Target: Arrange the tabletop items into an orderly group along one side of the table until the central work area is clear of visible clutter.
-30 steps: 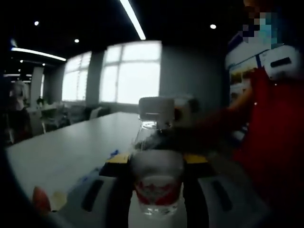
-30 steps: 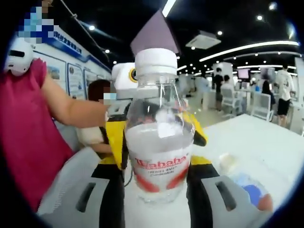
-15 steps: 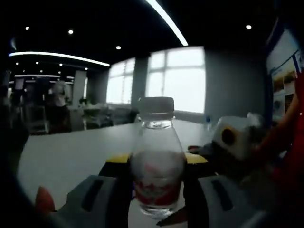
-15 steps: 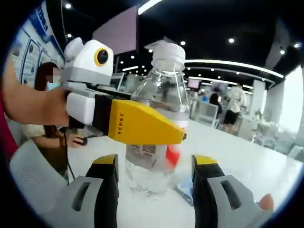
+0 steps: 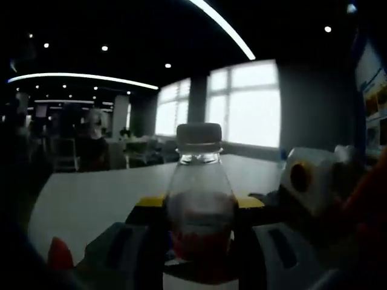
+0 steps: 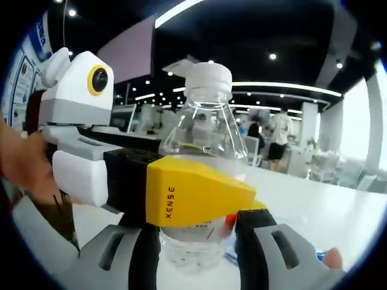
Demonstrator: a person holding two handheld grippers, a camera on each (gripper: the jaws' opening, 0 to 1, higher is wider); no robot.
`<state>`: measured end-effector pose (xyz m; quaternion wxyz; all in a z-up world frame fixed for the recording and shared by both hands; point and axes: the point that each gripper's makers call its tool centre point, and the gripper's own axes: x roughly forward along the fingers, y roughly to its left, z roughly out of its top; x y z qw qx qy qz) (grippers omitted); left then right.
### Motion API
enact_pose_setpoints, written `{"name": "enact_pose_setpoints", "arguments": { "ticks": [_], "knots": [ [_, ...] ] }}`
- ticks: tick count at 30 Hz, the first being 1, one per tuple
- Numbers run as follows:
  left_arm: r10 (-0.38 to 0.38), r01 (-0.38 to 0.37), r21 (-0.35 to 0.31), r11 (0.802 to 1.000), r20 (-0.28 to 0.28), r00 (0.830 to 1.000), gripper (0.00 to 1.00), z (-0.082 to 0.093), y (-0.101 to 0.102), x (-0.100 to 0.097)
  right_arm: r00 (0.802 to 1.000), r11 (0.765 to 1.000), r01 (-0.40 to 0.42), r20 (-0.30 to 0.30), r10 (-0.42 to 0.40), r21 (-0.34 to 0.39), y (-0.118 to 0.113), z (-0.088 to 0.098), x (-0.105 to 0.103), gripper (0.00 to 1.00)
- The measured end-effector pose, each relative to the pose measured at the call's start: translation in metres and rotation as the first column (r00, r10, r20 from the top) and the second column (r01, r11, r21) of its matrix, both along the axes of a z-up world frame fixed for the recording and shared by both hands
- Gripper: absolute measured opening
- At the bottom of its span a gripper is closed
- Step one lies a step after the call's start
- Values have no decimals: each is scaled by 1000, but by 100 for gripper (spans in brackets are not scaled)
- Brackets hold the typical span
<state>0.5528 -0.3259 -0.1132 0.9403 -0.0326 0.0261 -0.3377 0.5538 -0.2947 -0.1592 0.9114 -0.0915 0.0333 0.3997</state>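
A clear water bottle point(image 5: 199, 208) with a white cap and red label stands upright between the jaws of my left gripper point(image 5: 199, 241), which is shut on it. In the right gripper view the same bottle point(image 6: 205, 130) rises behind the left gripper point(image 6: 181, 196), whose yellow jaw crosses its front. My right gripper point(image 6: 198, 248) has its jaws pressed on either side of the bottle's base, shut on it. The right gripper point(image 5: 311, 181) also shows at the right edge of the left gripper view. A white table point(image 6: 314, 205) lies beneath.
The white tabletop point(image 5: 91, 193) stretches away to the left toward bright windows. A small blue item point(image 6: 318, 256) lies on the table at lower right. People point(image 6: 279, 130) and chairs stand in the background, and a person's hand point(image 6: 24, 169) holds the left gripper.
My right gripper's jaws have narrowed onto the bottle's base since half a second ago. Both cameras have swung; the left gripper has stayed shut on the bottle.
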Motion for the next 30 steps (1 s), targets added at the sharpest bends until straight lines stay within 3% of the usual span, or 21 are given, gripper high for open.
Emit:
{"name": "enact_pose_setpoints", "arguments": {
  "ticks": [4, 12, 19, 25, 28, 30],
  "knots": [
    [10, -10, 17, 1000, 1, 1000, 38, -1, 0, -1, 999, 1000, -6, -42, 6, 7, 1, -2, -1, 45],
    [8, -7, 31, 999, -17, 1000, 40, 1, 3, -3, 997, 997, -72, -23, 72, 9, 3, 3, -6, 40],
    [-77, 76, 55, 996, 17, 997, 40, 11, -2, -13, 988, 987, -148, -35, 150, 69, 0, 13, -15, 39],
    [-251, 245, 116, 962, 34, 967, 42, 13, -7, -32, 957, 953, -268, -73, 280, 141, 3, 24, -33, 39],
    [-338, 334, 88, 938, 24, 941, 45, 16, -7, -44, 939, 935, -325, -73, 337, 140, 4, 25, -42, 39],
    [-385, 382, 63, 922, 38, 922, 47, 22, -5, -51, 916, 914, -380, -79, 393, 143, 7, 26, -52, 39]
  ]
}}
